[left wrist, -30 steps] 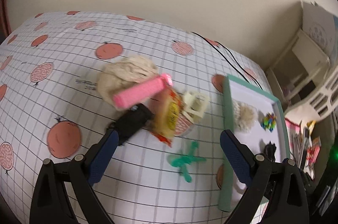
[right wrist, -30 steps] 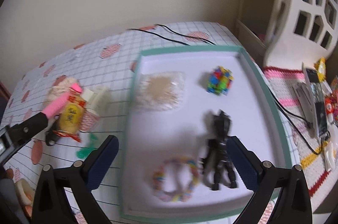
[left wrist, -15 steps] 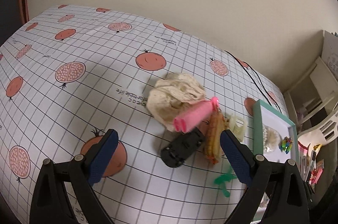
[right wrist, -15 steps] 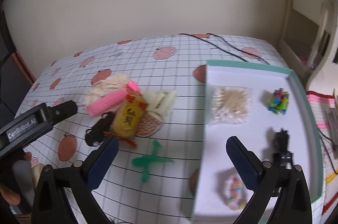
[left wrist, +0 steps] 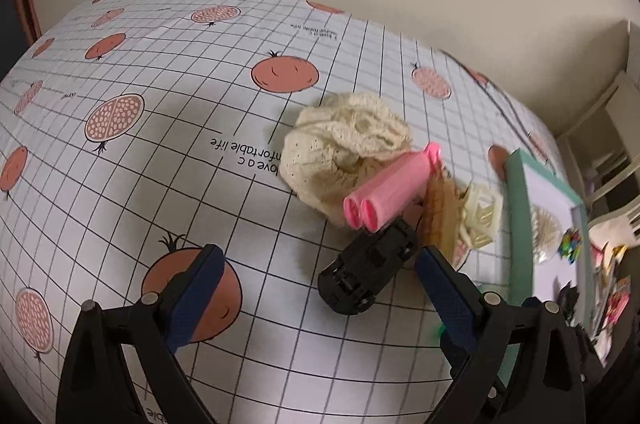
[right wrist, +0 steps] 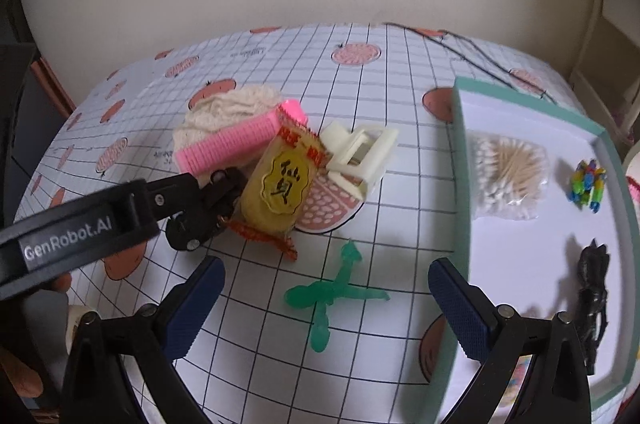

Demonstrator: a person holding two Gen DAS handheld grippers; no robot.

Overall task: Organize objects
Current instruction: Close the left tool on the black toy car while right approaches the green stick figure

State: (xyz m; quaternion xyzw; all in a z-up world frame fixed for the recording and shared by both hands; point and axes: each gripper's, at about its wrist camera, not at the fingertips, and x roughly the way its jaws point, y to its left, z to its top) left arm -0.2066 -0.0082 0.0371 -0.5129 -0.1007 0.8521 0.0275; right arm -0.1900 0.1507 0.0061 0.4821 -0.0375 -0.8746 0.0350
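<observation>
Beige wall stood behind a table under a grid-printed tablecloth (left wrist: 168,159) with pomegranate motifs. Near its middle lay a cluster: a cream knitted cloth (left wrist: 340,147), a pink hair roller (left wrist: 390,189) resting on it with its long axis running from the near left up toward the far right in the left wrist view, a black toy car (left wrist: 368,270) just below the roller and lying along nearly the same diagonal, a yellow snack packet (right wrist: 280,183) and a cream hair claw clip (right wrist: 360,151) touching the packet's right side. The left gripper (left wrist: 318,282) had its jaws spread wide, the car sitting between the blue pads but nearer the right one. The right gripper (right wrist: 326,300) was likewise spread apart, above a green toy plane (right wrist: 332,294) that lay alone, its fuselage pointing away and slightly right. To the right sat a teal-rimmed tray (right wrist: 460,183), holding a bag of cotton swabs (right wrist: 508,175), a small multicoloured toy (right wrist: 588,185) and a black figure (right wrist: 592,288), with bare white floor between them. Open cloth stretched left of the cluster toward the table's far edge.
</observation>
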